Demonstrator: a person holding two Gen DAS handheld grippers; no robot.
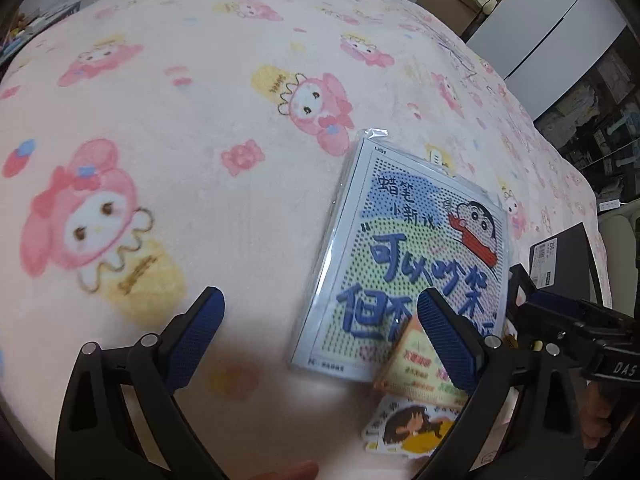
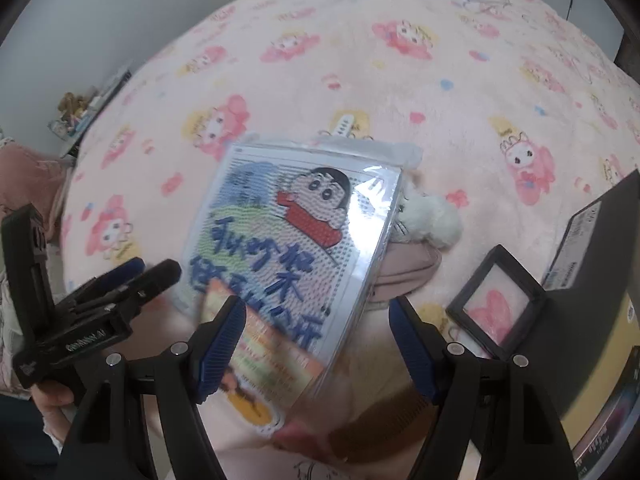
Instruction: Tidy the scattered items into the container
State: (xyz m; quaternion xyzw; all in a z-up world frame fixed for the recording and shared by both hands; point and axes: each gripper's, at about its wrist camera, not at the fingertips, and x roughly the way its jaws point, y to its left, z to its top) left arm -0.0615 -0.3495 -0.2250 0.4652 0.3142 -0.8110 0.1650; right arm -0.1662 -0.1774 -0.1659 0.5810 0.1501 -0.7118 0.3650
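- Left wrist view: left gripper (image 1: pixel 320 336) sits low over a pink blanket (image 1: pixel 200 80) w/ bunny pics. Jaws wide apart, nothing between them.
- Big plastic-wrapped cartoon card (image 1: pixel 404 248) lies flat on the blanket, just in front of the left gripper's one blue finger (image 1: pixel 448 344).
- Orange-edged small card (image 1: pixel 416 376) lies on the big card's near corner. Sticker of a dark-haired kid (image 1: pixel 408 428) sits just below it, partly hidden by the finger.
- Right gripper (image 2: pixel 318 344) also has jaws wide apart, holding nothing. It hangs over the near edge of the big card.
- Right wrist view: fluffy white toy (image 2: pixel 436 216) and a beige soft thing (image 2: pixel 408 272) peek out from under the big card's far side. Can't tell what the beige thing is.
- Small black frame (image 2: pixel 496 300) w/ a clear middle stands just right of the right gripper.
- Black box (image 2: pixel 592 248) w/ a white label sits beside the frame, at the blanket's right side. Looks like the container, but can't see inside.
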